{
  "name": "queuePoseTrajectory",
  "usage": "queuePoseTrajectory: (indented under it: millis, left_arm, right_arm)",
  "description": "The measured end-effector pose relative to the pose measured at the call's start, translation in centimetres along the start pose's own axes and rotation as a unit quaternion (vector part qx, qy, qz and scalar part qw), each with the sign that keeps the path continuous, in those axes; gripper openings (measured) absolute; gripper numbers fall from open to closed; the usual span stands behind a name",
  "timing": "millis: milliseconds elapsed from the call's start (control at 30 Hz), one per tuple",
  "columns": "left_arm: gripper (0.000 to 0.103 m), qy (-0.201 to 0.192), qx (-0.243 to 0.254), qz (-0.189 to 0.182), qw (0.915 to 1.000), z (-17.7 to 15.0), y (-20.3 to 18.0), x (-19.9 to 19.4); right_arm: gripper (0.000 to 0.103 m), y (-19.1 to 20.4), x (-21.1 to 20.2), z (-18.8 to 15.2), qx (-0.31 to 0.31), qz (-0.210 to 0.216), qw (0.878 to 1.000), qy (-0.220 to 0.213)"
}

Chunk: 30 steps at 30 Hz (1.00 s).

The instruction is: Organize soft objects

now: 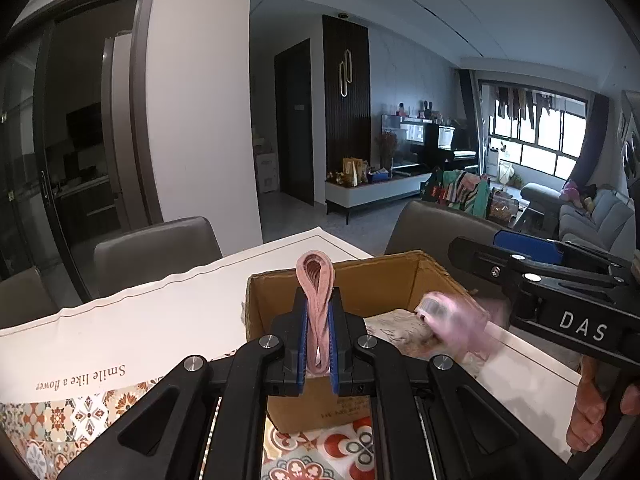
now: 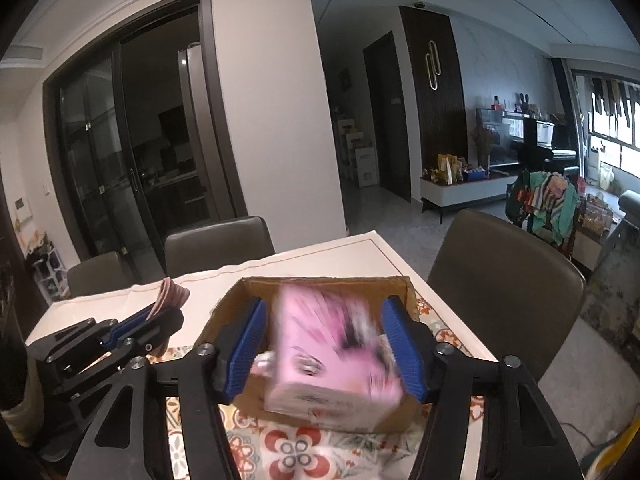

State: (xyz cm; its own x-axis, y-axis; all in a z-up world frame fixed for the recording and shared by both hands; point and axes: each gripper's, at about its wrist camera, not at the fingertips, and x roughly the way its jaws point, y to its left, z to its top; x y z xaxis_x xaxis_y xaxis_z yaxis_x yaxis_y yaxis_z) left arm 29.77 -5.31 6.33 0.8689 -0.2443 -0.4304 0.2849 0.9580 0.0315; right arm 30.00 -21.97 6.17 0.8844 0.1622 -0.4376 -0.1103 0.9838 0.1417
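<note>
Above cardboard box [image 2: 400,286], blurred pink pack [image 2: 328,352], jaws apart

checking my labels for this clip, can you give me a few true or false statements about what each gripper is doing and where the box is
1. The left gripper is shut on a folded pink cloth. True.
2. The right gripper is clamped tight on the pink packet. False: its fingers stand wide apart, with gaps on both sides of the blurred packet.
3. The cardboard box stands on the floor. False: it stands on the table, on a patterned tablecloth.
4. The pink packet is over the open box. True.
5. The box is sealed shut. False: its top is open and light-coloured contents show inside, too blurred to name.
</note>
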Motion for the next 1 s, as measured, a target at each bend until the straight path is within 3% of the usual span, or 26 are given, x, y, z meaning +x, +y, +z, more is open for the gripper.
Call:
queuePoseTrajectory:
  millis: [100, 167, 467, 600, 700, 1000]
  left_arm:
    - [0.01, 0.009, -0.009, -0.002, 0.9999, 0.2, 0.4, 1.6]
    - [0.01, 0.028, -0.015, -0.018, 0.9993, 0.4, 0.8, 3.2]
    - [0.014, 0.079, 0.006, -0.055, 0.9953, 0.8, -0.1, 7.2]
    - [0.046, 0.089, 0.02, -0.062, 0.9938, 0.8, -0.7, 7.8]
    - [0.06, 0.091, 0.029, -0.062, 0.9935, 0.8, -1.0, 7.6]
    - [0.077, 0.071, 0.042, -0.047, 0.9955, 0.9, -1.3, 5.0]
  right_arm:
    - [0.059, -0.2, 1.3, 0.3, -0.001, 0.003, 1.0, 0.0]
    - [0.049, -0.1, 3.0, 0.6, -0.01, 0.005, 1.0, 0.014]
    - [0.049, -1.4, 6.1, 0.7, 0.004, -0.017, 0.999, 0.045]
    - [0.049, -2.0, 6.2, 0.6, 0.011, -0.029, 0.998, 0.049]
    - [0.05, -2.3, 6.0, 0.5, 0.012, -0.039, 0.998, 0.051]
    - [0.051, -2.4, 4.4, 0.1, 0.019, -0.048, 0.997, 0.053]
